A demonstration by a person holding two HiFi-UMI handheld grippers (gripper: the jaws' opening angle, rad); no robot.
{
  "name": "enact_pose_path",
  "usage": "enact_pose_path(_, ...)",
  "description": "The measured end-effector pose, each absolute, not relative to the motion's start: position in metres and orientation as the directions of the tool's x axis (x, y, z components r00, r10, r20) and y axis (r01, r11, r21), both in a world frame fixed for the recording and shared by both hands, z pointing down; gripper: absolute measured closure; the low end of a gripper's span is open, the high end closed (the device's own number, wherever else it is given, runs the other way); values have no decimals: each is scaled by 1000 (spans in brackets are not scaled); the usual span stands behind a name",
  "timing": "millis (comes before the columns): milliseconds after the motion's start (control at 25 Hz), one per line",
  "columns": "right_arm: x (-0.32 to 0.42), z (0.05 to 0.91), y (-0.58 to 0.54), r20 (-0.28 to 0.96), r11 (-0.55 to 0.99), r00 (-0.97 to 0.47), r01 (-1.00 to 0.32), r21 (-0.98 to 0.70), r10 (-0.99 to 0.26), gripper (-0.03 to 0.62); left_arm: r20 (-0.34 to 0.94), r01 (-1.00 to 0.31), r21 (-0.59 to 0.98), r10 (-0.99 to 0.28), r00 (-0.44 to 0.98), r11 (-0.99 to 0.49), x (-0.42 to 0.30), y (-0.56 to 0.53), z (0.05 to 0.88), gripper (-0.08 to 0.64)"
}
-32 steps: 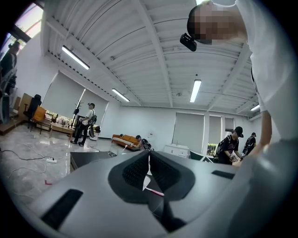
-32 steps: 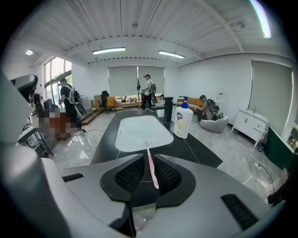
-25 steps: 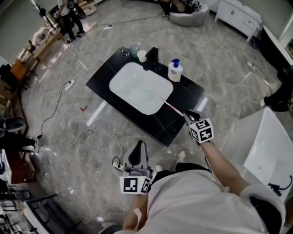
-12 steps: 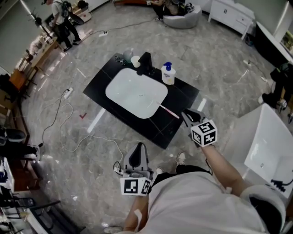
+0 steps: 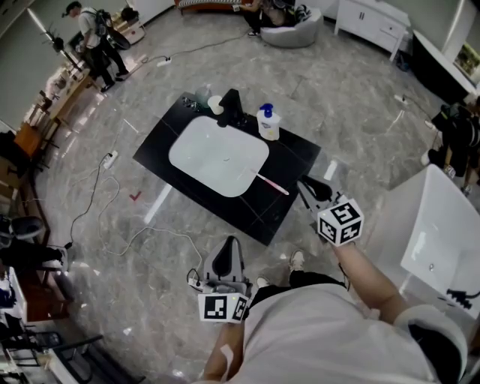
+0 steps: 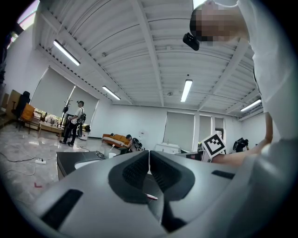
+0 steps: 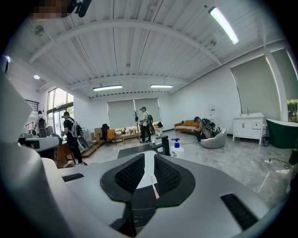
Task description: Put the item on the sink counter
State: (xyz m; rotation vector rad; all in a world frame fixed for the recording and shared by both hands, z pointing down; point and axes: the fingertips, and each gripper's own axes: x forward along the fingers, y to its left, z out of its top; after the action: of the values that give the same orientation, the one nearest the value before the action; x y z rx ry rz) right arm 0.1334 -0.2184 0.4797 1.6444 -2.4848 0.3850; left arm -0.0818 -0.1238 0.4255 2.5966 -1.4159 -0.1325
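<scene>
Pink toothbrush [image 5: 271, 184] on black counter [image 5: 294, 159]; right gripper [image 5: 306, 185] seemingly empty

This is a large open hall set up as a studio: a lone black sink bench [image 5: 300, 155] stands on a marble floor [image 5: 360, 105]. A loose bathtub [image 5: 431, 232] sits to its right and cables [image 5: 97, 180] trail to its left. Beyond it are a white cabinet [image 5: 367, 19] and people [image 5: 94, 45], under ceiling strip lights [image 7: 222, 24].
</scene>
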Motion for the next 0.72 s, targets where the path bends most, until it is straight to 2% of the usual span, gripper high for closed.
enact_pose_path(400, 131, 452, -200, 184, 384, -403, -914, -131, -897, 509, 11, -814, 194, -828, 560, -548, -78, -120, 424, 548)
enact_pose_path(720, 125, 400, -178, 69, 414, -422, -904, -105, -904, 509, 6, -818, 189, -832, 554, -543, -84, -119, 424, 548)
